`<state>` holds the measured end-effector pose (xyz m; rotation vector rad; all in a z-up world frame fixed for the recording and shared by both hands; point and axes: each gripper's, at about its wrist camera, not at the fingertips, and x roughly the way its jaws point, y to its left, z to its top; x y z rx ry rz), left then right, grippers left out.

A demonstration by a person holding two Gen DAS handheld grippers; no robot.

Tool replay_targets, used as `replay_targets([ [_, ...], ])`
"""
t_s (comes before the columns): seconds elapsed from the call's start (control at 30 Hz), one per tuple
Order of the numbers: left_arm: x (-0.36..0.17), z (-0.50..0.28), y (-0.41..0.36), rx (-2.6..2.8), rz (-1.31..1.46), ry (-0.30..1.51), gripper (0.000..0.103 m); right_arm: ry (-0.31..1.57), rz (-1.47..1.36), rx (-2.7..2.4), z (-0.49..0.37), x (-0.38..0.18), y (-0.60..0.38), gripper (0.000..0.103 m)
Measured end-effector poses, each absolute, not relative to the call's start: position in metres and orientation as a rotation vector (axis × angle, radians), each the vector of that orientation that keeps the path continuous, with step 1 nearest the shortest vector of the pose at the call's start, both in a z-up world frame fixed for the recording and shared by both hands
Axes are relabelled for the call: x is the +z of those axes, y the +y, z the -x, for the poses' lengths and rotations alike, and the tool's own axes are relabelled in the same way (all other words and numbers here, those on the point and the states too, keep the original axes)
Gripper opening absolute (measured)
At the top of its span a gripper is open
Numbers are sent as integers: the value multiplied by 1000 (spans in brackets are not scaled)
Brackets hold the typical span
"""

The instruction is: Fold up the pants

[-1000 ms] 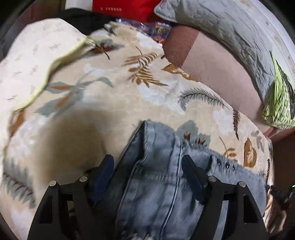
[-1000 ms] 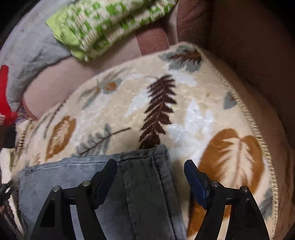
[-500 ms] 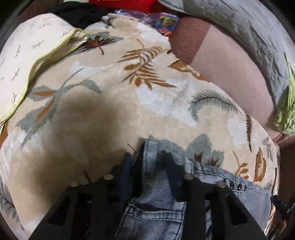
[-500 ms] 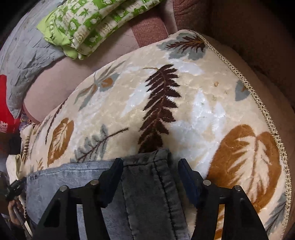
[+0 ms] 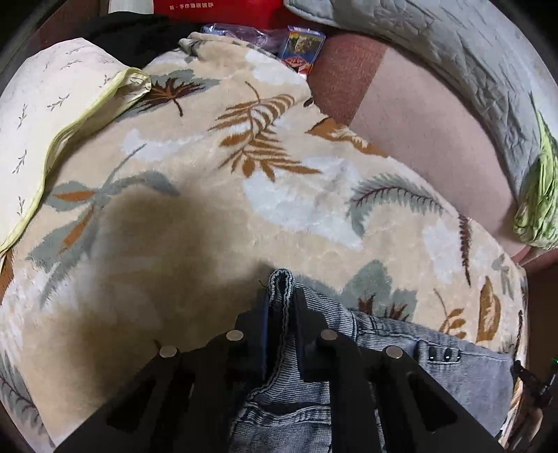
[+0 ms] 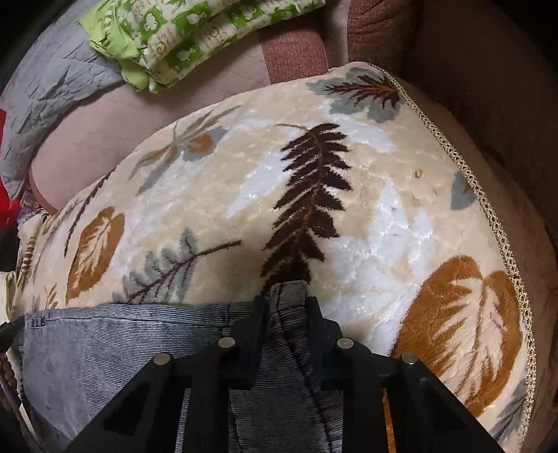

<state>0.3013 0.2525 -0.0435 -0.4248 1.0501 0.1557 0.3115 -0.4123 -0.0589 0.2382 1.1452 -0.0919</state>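
Blue-grey denim pants point(image 5: 453, 376) lie on a cream blanket with a leaf pattern point(image 5: 209, 209). In the left wrist view my left gripper point(image 5: 281, 296) is shut on a bunched corner of the pants at the waistband, and a fold of denim sticks up between the fingers. In the right wrist view the same pants point(image 6: 104, 341) stretch off to the left across the blanket point(image 6: 348, 209). My right gripper point(image 6: 287, 303) holds their other corner. Its jaws are closing, with the cloth gathered and pinched between the pads.
A cream pillow point(image 5: 52, 104) lies at the far left. A grey quilt point(image 5: 453, 52), a green patterned cloth point(image 6: 195, 38), a red box point(image 5: 216, 8) and a small card pack point(image 5: 303, 48) sit behind the blanket. A brown sofa arm point(image 6: 488, 87) rises on the right.
Both grippers stood wide around the pants' corners a second ago. Both have since closed, bunching the denim between their fingers. The left one also slid forward a little.
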Motion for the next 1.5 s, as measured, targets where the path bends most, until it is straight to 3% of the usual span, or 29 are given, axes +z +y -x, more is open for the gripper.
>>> replay_targets([
  [0.23, -15, -286, 255, 101, 472, 975, 12, 1084, -245, -81, -305, -37, -408, 18],
  [0.47, 43, -240, 257, 9, 526, 867, 12, 957, -280, -46, -273, 29, -410, 18],
  [0.7, 102, -120, 272, -85, 548, 729, 12, 781, -338, 39, -185, 103, -418, 18],
  [0.87, 78, -19, 285, -144, 544, 787, 12, 754, -368, 99, -73, 101, -425, 18],
  [0.97, 25, 10, 289, -129, 492, 1025, 15, 941, -334, 134, -16, 39, -421, 31],
  [1.03, 6, 22, 300, -28, 487, 1100, 16, 1081, -379, 122, 8, -2, -426, 58],
  [1.13, 17, 25, 308, 62, 474, 1065, 20, 1112, -452, 70, 39, -21, -442, 63],
  [1.27, 49, 13, 269, 5, 387, 968, 55, 1009, -518, 27, 38, 8, -454, 64],
  [1.5, 11, -19, 193, -35, 234, 1010, 57, 1087, -563, 47, -42, -3, -438, 63],
])
